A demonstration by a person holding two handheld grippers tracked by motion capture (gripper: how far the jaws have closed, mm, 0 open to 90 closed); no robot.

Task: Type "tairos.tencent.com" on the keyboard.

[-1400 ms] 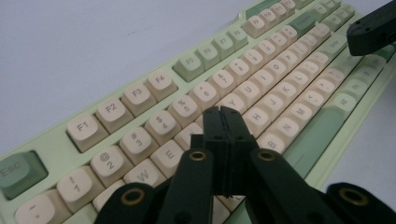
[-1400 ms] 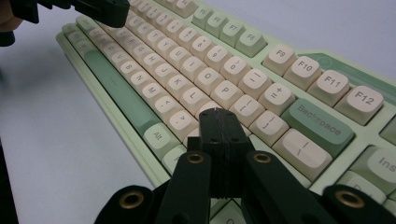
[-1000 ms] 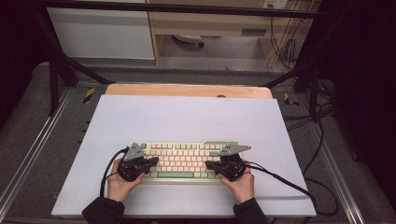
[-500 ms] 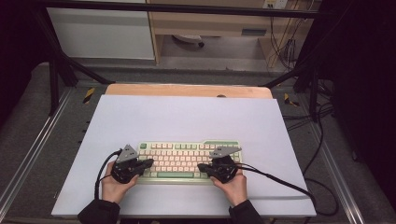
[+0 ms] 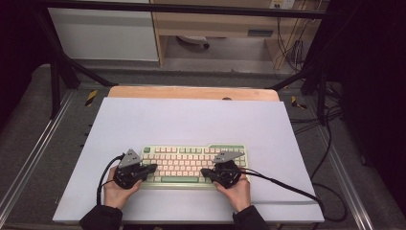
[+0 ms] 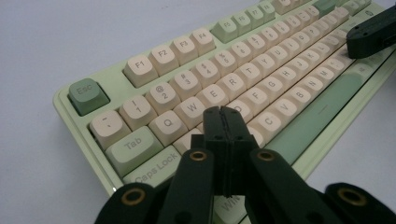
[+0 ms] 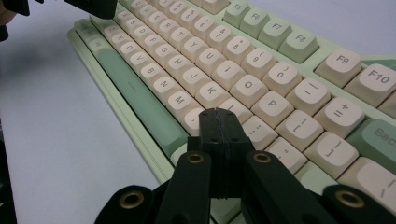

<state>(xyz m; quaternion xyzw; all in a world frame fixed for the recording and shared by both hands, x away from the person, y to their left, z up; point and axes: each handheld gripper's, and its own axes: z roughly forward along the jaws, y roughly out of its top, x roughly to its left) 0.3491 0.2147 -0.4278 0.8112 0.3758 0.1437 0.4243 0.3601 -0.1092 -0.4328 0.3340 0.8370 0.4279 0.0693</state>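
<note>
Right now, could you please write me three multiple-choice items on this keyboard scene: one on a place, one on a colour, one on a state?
1. Where on the table does the keyboard lie?
A. near the person's edge
B. at the far edge
C. in the far left corner

2. What colour is the Esc key?
A. red
B. green
C. black

3. How do the left gripper jaws stand?
A. wide open
B. shut on a key
C. shut on nothing

Key: 1 A, the high view shows it just ahead of both hands; 2 B, it is darker green than the case; 3 C, the jaws meet with nothing between, above the keys.
</note>
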